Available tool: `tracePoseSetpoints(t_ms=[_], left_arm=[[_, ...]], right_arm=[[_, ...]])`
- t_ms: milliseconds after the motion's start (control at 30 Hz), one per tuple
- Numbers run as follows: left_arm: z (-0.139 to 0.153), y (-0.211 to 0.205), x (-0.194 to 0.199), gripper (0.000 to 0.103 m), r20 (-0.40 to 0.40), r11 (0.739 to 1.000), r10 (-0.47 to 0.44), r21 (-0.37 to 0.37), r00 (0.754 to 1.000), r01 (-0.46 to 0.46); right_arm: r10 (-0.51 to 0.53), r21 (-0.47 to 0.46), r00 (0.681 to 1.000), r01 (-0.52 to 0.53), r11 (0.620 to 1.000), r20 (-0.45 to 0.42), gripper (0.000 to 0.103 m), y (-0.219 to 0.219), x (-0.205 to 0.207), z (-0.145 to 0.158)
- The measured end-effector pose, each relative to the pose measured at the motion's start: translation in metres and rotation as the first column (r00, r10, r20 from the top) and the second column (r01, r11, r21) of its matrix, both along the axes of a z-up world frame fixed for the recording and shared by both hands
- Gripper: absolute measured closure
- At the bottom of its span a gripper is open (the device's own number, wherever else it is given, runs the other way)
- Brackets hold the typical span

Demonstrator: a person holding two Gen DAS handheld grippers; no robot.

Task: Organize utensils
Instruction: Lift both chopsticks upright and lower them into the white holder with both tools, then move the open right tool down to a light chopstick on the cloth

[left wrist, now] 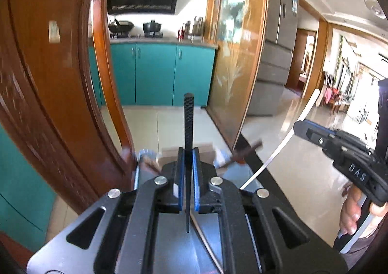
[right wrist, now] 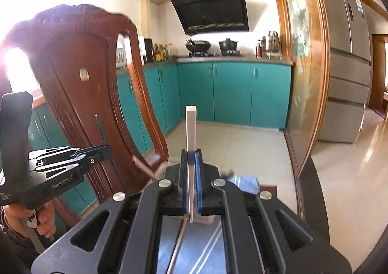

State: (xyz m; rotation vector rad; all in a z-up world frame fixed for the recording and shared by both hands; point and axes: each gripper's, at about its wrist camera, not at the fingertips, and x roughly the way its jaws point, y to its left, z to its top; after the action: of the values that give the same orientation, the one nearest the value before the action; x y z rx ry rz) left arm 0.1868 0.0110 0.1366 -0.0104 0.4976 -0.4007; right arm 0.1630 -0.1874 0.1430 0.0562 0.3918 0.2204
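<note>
I have both grippers raised and tipped slightly downward, pointing toward the kitchen past the wooden chair point(left wrist: 55, 85). My left gripper point(left wrist: 188, 152) is clamped on a black chopstick point(left wrist: 188, 114), which stands upright between its blue pads, just right of the chair. My right gripper point(right wrist: 191, 155) is clamped on a white chopstick point(right wrist: 190, 133), also upright, right of the chair. Below the grippers the table point(left wrist: 274, 177) and the things on it are blurred and mostly hidden; I cannot make them out. A hand point(left wrist: 351, 213) shows at the frame edge, partly cut off.
</note>
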Motion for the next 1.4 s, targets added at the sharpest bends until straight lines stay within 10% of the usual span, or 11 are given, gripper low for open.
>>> tracePoseSetpoints(t_ms=[300,900,1167,1400], left_arm=[[0.036,-0.002,0.041,0.096,0.122,0.989,0.122,-0.102,0.985,-0.11],[-0.061,-0.02,0.089,0.096,0.011,0.98,0.198,-0.039,0.98,-0.198],[-0.082,-0.022,0.085,0.096,-0.022,0.981,0.193,-0.015,0.981,-0.193],[-0.083,-0.013,0.051,0.081,0.033,0.98,0.2,0.002,0.979,-0.2]], right_arm=[[-0.075,0.019,0.989,0.073,0.997,0.13,0.096,0.004,0.028,0.047],[-0.075,-0.082,0.997,0.072,0.994,-0.032,0.097,0.038,0.07,-0.082],[-0.09,-0.096,0.996,0.088,0.992,-0.017,0.093,0.034,0.051,-0.088],[-0.108,-0.038,0.993,0.11,0.993,0.05,0.069,0.018,0.009,-0.081]])
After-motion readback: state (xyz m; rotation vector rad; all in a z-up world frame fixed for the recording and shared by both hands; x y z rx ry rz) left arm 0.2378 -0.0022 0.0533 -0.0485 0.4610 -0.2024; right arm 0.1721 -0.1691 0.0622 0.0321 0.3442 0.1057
